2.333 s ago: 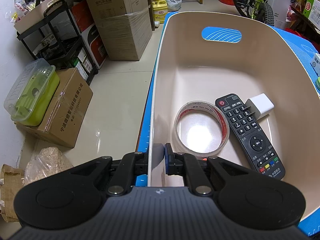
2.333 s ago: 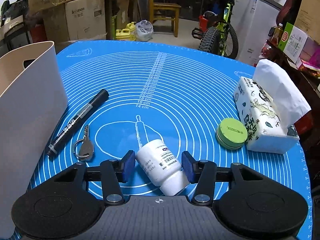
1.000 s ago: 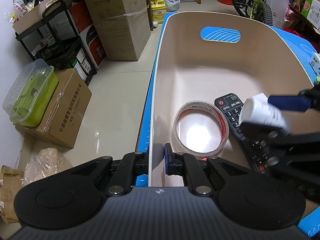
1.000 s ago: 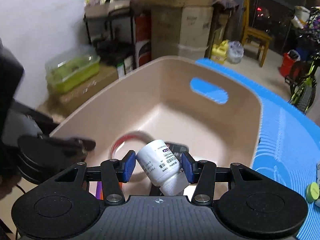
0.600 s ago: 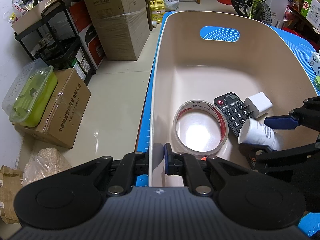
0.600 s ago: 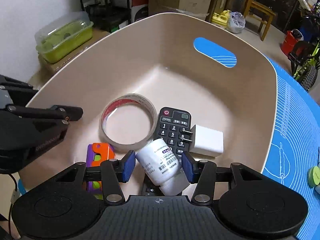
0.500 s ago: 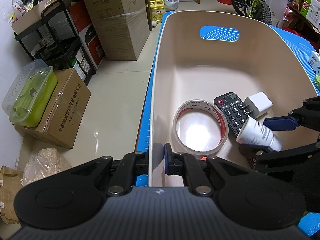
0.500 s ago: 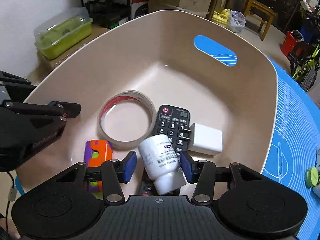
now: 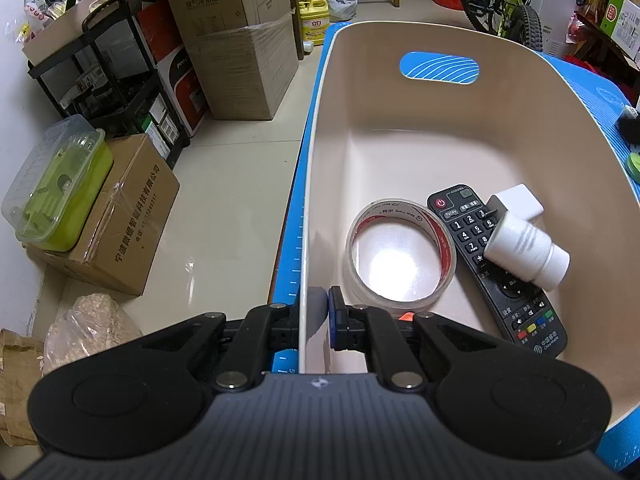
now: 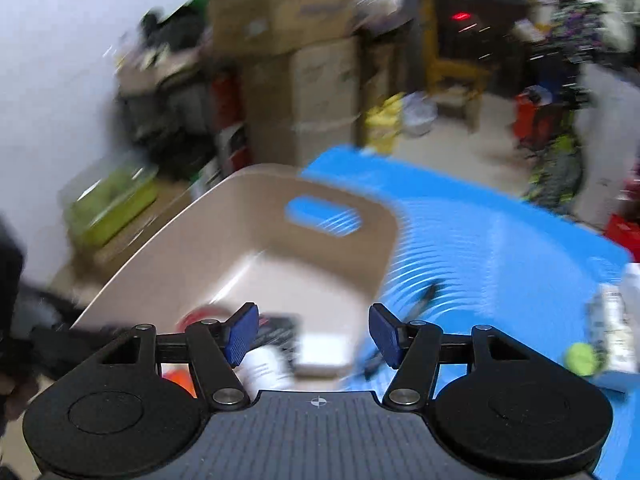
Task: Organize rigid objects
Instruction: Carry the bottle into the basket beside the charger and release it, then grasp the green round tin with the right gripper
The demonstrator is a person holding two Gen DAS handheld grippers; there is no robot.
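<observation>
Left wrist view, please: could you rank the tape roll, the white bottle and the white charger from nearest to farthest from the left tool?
1. Tape roll: flat on the bin floor, just ahead of the left tool, which is clamped on the bin wall.
2. White bottle: on its side across the remote, further right.
3. White charger: behind the bottle, farthest.

Cardboard boxes [image 9: 236,36] and a black shelf [image 9: 108,92] are standing left on the pale tiled floor [image 9: 232,208]; a bicycle [image 9: 504,4] is leaning far right.

A white pill bottle [image 9: 526,249] lies on its side across a black remote [image 9: 496,268] in the beige tub [image 9: 400,140], beside a clear tape roll [image 9: 400,254] and a white charger [image 9: 518,206].
</observation>
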